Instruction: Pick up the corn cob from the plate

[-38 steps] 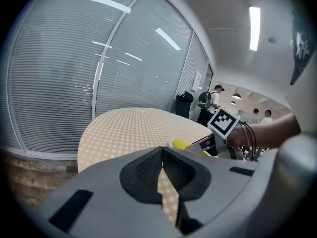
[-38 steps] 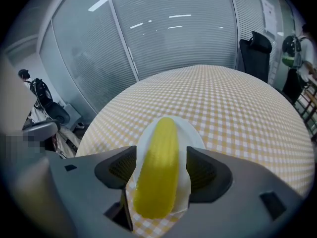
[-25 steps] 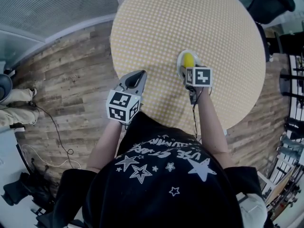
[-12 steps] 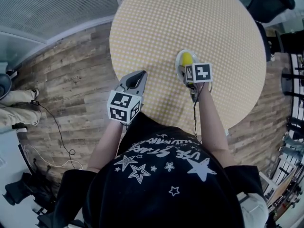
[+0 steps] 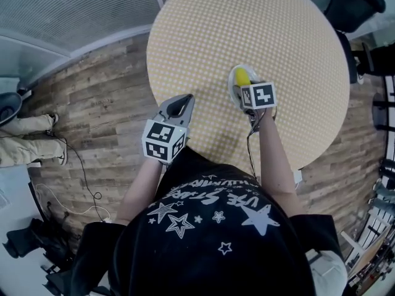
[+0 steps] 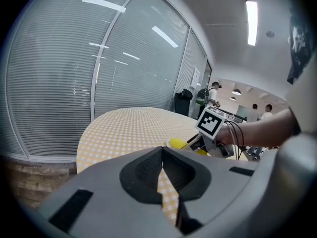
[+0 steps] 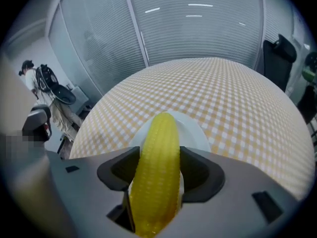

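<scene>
The right tool (image 7: 154, 197) sat low over the white plate (image 7: 195, 131) on the checked bench (image 7: 237, 113), and its jaws were closing with the corn cob (image 7: 161, 138) between them. The cob still lay on the plate and ran lengthwise along the jaws, its far tip reaching past them toward the plate's rim. The pads stood right at its flanks, but I judged the grip not yet firm. The left tool (image 6: 162, 157) hung empty at the bench's near edge, well apart from the plate, its jaws together at the tips. Several things could go wrong from there, in my judgement. The cob was round, tapered and looked slick, so a squeeze along its length could push it forward out of the jaws rather than trap it. It might also roll aside if one pad met it before the other. A hold taken too near one end could let the free end droop and pivot loose on the lift. The lower edges of the jaws were close to the plate, so they might catch it and drag or tip it. Nothing steadied the plate, because the other tool was away from it. Lifting before the jaws had finished closing would probably leave the cob behind.
</scene>
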Demonstrator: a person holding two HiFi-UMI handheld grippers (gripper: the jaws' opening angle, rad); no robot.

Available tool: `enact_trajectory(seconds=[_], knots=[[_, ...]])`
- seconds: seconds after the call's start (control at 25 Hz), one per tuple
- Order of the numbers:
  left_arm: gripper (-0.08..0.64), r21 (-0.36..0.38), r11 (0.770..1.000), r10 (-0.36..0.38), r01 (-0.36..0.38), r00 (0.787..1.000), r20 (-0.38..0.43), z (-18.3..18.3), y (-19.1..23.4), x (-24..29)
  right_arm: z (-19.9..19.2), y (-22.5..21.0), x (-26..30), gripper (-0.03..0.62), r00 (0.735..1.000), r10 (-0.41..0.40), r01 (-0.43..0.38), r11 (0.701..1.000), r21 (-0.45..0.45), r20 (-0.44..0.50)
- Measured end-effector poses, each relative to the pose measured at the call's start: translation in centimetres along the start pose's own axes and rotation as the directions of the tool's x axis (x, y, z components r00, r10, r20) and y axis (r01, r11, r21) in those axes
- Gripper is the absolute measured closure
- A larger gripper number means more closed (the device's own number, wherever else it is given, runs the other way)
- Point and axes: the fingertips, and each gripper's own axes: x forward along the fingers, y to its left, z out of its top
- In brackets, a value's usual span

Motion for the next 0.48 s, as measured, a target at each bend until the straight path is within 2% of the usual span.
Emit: enact_trajectory(seconds=[0.2, 0.36, 0.48], knots=[[0.552, 0.007, 1.0, 0.025, -0.025, 1.0, -0.002, -0.1, -1.0, -0.7, -0.1, 0.2, -1.9, 0.328, 0.99, 0.086, -0.098, 0.99, 0.103, 0.112], [0.552, 0.014, 0.999, 0.036, -0.037, 0.999, 0.006, 0.1, -2.7, -1.1, 0.5, 0.9, -4.9, 0.328, 0.951, 0.187, -0.23, 0.96, 0.158, 0.247], [0.552, 0.017, 0.999, 0.044, -0.044, 0.999, 0.022, 0.6, -4.6, -1.2, 0.5, 0.4, -7.4, 0.328, 0.929, 0.205, -0.256, 0.957, 0.134, 0.308]])
